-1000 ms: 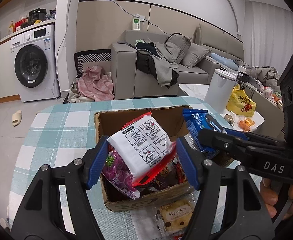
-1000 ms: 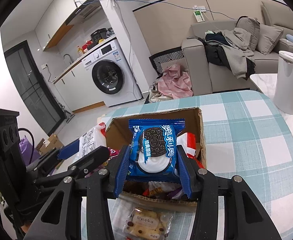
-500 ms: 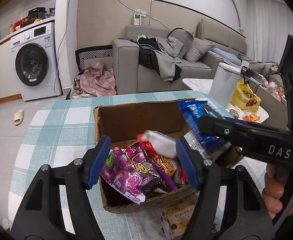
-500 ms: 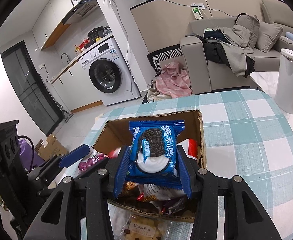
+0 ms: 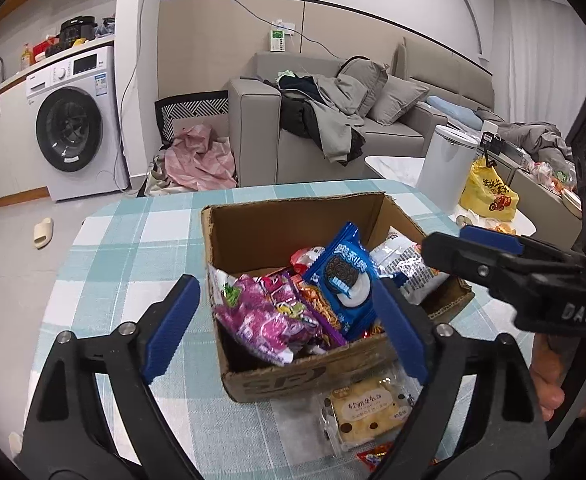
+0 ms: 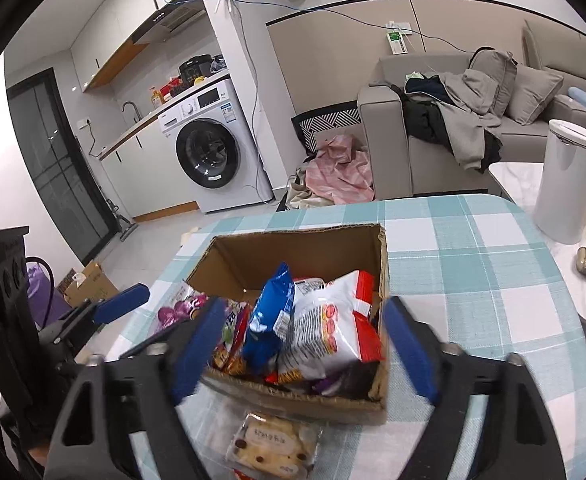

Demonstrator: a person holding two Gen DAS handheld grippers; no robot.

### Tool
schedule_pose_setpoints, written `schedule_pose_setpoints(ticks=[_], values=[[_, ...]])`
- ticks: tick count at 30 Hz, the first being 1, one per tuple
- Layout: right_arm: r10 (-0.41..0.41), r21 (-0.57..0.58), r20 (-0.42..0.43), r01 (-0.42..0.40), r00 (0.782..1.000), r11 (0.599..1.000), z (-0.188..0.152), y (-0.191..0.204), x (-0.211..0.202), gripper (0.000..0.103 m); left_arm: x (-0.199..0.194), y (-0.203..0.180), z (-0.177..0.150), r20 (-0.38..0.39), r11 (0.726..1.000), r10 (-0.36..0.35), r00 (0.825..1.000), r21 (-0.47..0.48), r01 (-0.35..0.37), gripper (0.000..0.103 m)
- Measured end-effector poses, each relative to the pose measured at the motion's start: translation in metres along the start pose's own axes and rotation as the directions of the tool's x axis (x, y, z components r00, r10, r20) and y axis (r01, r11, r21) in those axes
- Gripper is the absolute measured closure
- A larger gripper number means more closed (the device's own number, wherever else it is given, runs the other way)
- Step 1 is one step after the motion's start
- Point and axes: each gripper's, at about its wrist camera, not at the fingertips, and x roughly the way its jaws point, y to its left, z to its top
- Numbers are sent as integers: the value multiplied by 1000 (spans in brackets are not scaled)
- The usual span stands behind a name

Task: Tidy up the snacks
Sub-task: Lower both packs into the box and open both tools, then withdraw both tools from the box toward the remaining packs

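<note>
A cardboard box [image 5: 293, 216] [image 6: 309, 240] on the checked table holds several snack packets. A blue Oreo packet [image 5: 345, 280] [image 6: 271, 320] lies on top, beside a white and red packet [image 6: 333, 332] [image 5: 405, 268] and a purple packet [image 5: 261, 320]. My left gripper [image 5: 289, 324] is open and empty, just above the box's near side. My right gripper [image 6: 305, 348] is open and empty over the box; it also shows in the left wrist view [image 5: 489, 256]. A clear packet of biscuits [image 5: 365, 412] [image 6: 273, 446] lies on the table in front of the box.
The table has a teal and white checked cloth [image 5: 133, 248] [image 6: 473, 248]. A white bin [image 6: 565, 184] and a yellow bag [image 5: 487, 196] stand to the right. A sofa [image 5: 333, 132] and a washing machine [image 5: 77, 136] are beyond the table.
Both grippers opened. The white and red packet dropped from my left gripper into the box. The blue Oreo packet dropped from my right gripper into the box.
</note>
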Motion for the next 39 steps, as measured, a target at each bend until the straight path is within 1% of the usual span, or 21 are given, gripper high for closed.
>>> schedule_pose_setpoints(ticks=[5, 10, 14, 19, 23, 29, 39], values=[[1, -9, 1, -1, 1000, 1000, -9, 0, -9, 1, -19, 2, -14, 14, 1000, 22, 1000, -12, -22, 1], [2, -44, -18, -3, 1000, 999, -18, 6, -13, 1, -39, -2, -25, 34, 999, 36, 999, -2, -36, 1], [14, -50, -16, -15, 1000, 999, -25, 8, -19, 1, -53, -6, -32, 31, 1000, 20, 999, -3, -20, 1], [14, -55, -10, -14, 1000, 998, -33, 11, -30, 0, -68, -11, -41, 30, 999, 30, 999, 19, -30, 1], [10, -57, -13, -11, 1000, 998, -37, 12, -35, 0, -81, -10, -49, 26, 999, 36, 999, 2, -36, 1], [-5, -59, -16, 4, 1000, 998, -47, 9, -45, 0, -90, -9, -58, 17, 999, 44, 999, -15, -43, 1], [-35, -52, -51, 32, 998, 998, -69, 1, -52, 0, -88, -14, -81, -18, 999, 43, 999, -12, -43, 1]])
